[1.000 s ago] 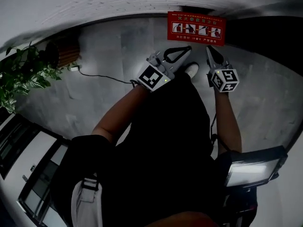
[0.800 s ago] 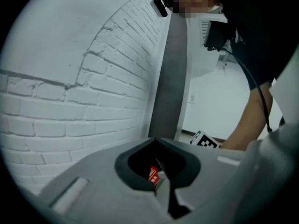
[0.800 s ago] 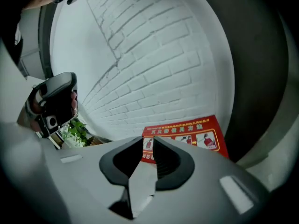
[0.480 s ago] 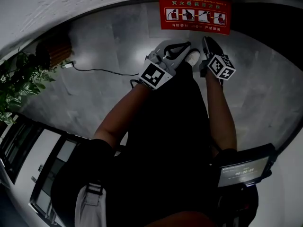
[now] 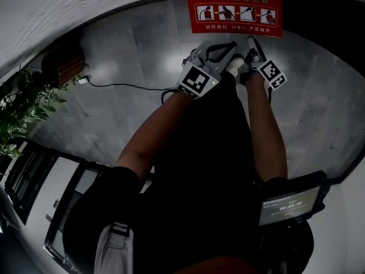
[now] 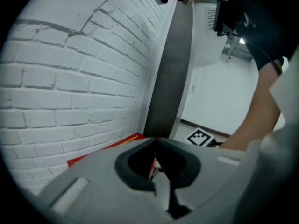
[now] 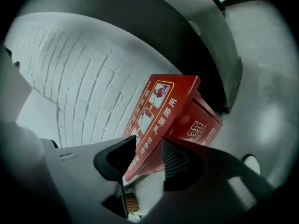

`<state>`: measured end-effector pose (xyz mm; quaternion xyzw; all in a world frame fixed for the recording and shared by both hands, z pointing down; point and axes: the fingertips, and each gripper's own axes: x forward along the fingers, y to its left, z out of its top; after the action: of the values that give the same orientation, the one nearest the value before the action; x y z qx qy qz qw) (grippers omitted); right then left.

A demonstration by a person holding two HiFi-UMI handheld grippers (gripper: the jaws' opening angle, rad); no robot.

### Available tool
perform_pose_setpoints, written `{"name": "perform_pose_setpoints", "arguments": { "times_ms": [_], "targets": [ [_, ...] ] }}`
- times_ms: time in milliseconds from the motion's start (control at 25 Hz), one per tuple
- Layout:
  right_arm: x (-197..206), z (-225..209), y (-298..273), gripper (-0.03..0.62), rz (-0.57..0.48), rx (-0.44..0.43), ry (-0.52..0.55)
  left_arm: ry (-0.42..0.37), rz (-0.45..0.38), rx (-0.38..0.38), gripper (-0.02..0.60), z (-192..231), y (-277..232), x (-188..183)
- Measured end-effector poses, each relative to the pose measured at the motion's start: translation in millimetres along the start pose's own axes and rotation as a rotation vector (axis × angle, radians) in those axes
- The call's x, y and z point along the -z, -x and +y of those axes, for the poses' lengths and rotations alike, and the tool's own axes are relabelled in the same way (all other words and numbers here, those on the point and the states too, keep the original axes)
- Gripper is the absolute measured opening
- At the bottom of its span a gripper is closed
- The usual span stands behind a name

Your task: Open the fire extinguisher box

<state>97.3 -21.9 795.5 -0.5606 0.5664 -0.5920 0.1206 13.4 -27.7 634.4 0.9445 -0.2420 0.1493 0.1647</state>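
Extinguisher box [image 7: 161, 111] between opening right claw [image 7: 148, 144].

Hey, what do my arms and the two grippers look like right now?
The left gripper and right gripper are grey plastic with dark-lined jaws, each carrying a cube of black-and-white square markers. The right jaws, textured inside, are opening with the red box lid between them. You wear dark short sleeves; forearms are bare.
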Motion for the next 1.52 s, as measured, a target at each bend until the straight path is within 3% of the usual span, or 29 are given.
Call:
{"name": "perform_pose_setpoints", "arguments": {
  "times_ms": [200,360,600,760,1160,1360,1520],
  "targets": [
    [-0.4,-32.4,-8.5,0.164,-0.088,0.054,-0.172,0.020,0.033,-0.015,0.005,2.8,-18.2,24.6],
    [3.4,-38.1,-20.7,0.166,-0.096,0.046,-0.215,0.031,0.045,-0.009,0.005,0.2,-25.8,33.0],
    [-4.3,-29.3,-24.2,0.167,-0.141,0.007,-0.299,0.049,0.024,0.006,0.005,-3.9,-21.8,14.4],
    [-2.8,-36.3,-24.5,0.109,-0.158,0.026,-0.351,0.051,0.011,0.008,0.005,-1.1,-21.6,9.2],
    [-4.5,-25.3,-14.7,0.106,-0.176,0.049,-0.363,0.051,0.000,-0.022,0.005,12.7,-12.9,9.4],
    [-9.2,-15.1,-8.9,0.092,-0.189,0.020,-0.354,0.024,-0.009,-0.031,0.005,12.0,-15.3,12.4],
    [-18.3,16.5,1.5,0.089,-0.201,-0.025,-0.326,0.004,-0.021,-0.033,0.005,8.0,-6.8,-2.2]
  ]
}}
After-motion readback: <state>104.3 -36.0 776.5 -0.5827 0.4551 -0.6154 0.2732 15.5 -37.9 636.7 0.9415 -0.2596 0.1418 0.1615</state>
